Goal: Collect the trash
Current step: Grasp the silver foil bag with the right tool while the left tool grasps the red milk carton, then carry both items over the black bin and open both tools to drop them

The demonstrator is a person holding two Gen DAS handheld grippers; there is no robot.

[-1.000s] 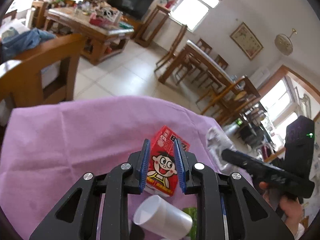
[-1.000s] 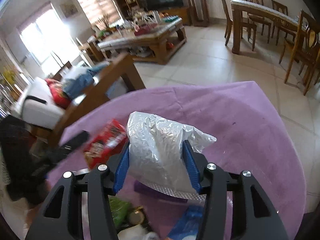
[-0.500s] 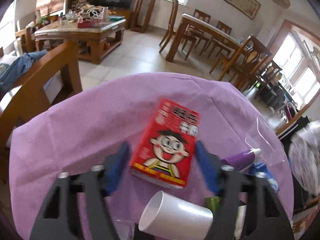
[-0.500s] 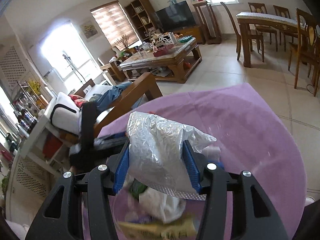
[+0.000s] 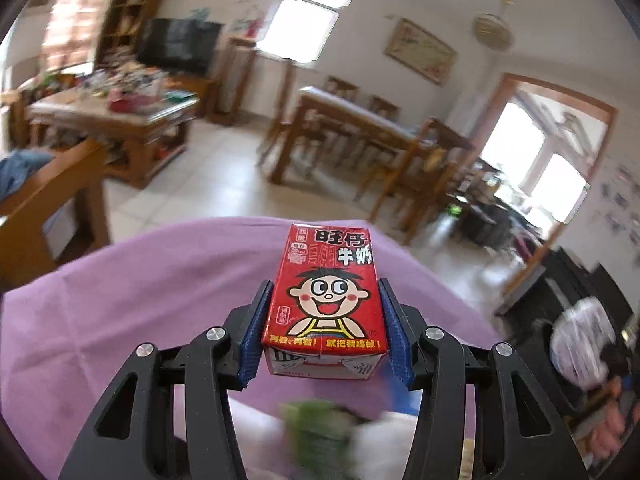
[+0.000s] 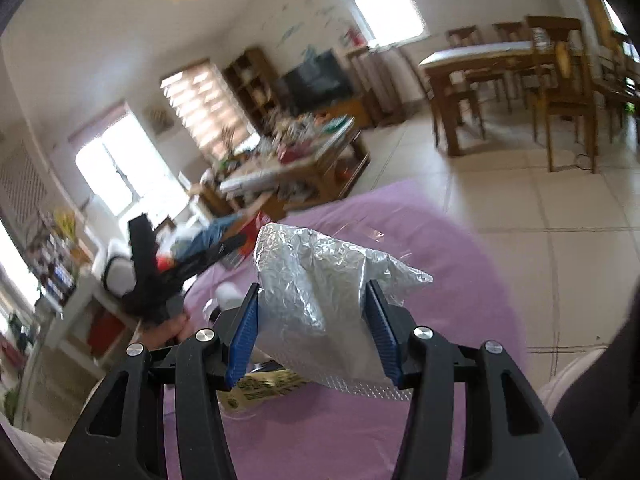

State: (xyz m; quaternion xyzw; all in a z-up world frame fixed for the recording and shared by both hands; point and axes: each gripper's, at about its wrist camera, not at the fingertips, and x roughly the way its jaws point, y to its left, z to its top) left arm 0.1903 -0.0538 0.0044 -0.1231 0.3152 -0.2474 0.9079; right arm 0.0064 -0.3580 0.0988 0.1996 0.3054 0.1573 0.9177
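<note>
My left gripper point(image 5: 325, 332) is shut on a red milk carton point(image 5: 326, 300) with a cartoon face and holds it above the purple tablecloth point(image 5: 120, 300). My right gripper point(image 6: 314, 328) is shut on a crumpled silver foil bag point(image 6: 316, 288), lifted above the purple cloth point(image 6: 460, 292). The left gripper shows in the right wrist view point(image 6: 168, 276) at the left. The foil bag shows blurred at the right edge of the left wrist view point(image 5: 580, 340).
Blurred green and white trash point(image 5: 320, 432) lies below the carton. A yellow-green wrapper point(image 6: 264, 388) lies on the cloth under the foil bag. A wooden chair back point(image 5: 52, 200) stands at the left. A coffee table point(image 5: 112, 120) and a dining table point(image 5: 368, 132) stand beyond.
My left gripper opened wide around the red carton, then shut on it and lifted it off the cloth. My right gripper rose and tilted upward with the foil bag still in it.
</note>
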